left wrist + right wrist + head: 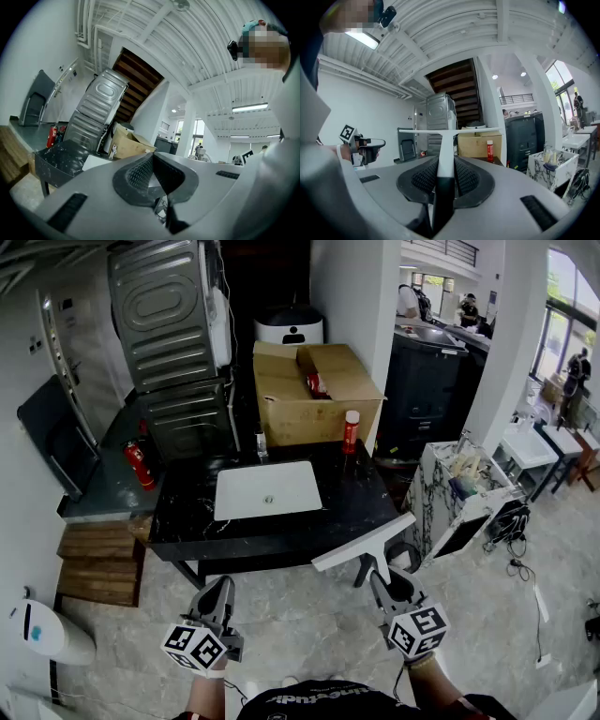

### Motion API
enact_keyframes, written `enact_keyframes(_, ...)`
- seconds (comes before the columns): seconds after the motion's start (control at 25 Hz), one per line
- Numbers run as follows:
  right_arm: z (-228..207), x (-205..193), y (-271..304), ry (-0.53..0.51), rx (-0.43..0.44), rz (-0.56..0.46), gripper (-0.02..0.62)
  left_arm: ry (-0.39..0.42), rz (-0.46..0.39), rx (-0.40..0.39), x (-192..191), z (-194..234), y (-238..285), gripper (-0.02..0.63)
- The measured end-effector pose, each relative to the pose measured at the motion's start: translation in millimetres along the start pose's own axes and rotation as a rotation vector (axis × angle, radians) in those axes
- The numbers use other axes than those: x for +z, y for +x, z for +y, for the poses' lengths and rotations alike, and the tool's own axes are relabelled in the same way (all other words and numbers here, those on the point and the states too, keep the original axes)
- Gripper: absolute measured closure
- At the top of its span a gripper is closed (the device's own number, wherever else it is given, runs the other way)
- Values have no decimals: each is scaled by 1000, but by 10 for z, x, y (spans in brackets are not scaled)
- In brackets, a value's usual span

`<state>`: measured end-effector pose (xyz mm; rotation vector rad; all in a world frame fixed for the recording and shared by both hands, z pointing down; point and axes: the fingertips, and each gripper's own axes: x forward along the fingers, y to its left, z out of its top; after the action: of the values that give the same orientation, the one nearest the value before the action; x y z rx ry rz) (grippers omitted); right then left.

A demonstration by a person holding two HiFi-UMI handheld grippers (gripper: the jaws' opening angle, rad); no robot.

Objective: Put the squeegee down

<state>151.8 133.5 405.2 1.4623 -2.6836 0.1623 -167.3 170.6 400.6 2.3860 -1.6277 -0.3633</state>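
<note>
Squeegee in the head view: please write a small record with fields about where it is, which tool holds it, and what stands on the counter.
item: squeegee, white blade, not yet put down
held by: right tool, shut on the handle
left tool: shut, nothing between its jaws
blade position: in the air, near the front right corner of the black counter
counter holds: white sink, cardboard box, red bottle

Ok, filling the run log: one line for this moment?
right hand-held gripper: shut on squeegee | squeegee: in grip, not yet down | left hand-held gripper: shut, empty
</note>
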Motion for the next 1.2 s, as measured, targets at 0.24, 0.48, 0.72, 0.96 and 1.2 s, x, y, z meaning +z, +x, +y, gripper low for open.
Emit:
enact_keyframes(0.24, 45, -7, 34, 3, -2, -2, 480, 26, 4, 8, 41, 13, -5, 592)
enact_keyframes(0.48, 86, -15, 62, 4, -4, -4, 480, 62, 7, 2, 64, 32, 6, 592)
enact_keyframes(0.72, 157, -32, 99, 18, -4, -12, 480, 52, 9, -2, 56, 117, -23, 592)
enact_keyframes(0.96, 326, -12, 267, 16, -1, -14, 480, 30, 5, -8, 108, 346, -83, 592)
enact_keyframes(1.2, 594, -58, 480, 32, -10, 2, 480, 2, 9, -15, 186, 632, -84, 592)
